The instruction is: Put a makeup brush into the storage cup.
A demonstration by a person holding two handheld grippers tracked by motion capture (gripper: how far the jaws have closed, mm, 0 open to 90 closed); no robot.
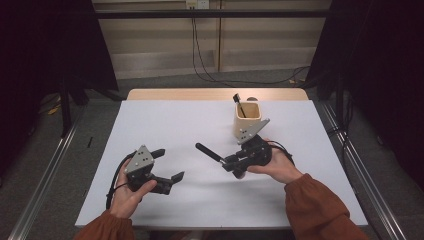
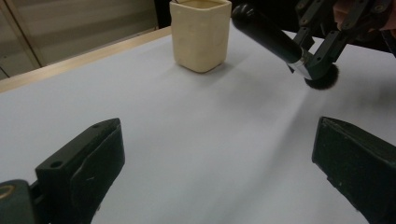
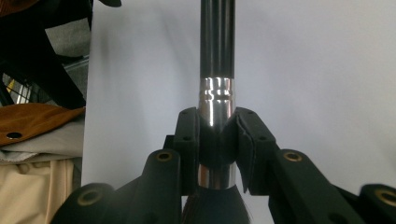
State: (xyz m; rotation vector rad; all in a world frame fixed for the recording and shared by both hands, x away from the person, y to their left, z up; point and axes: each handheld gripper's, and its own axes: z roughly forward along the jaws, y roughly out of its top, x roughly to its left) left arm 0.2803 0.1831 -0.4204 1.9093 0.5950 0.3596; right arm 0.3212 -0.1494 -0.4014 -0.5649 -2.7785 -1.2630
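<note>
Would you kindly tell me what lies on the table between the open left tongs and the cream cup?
Nothing: in the left gripper view, only bare white table stretches from the left tongs to the cream cup.

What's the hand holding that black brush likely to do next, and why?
Probably carry it back to the cream cup and tip it in handle first. The right gripper clamps the brush at its silver collar, level above the table, and the cup already holds another brush. The left gripper is open.
</note>
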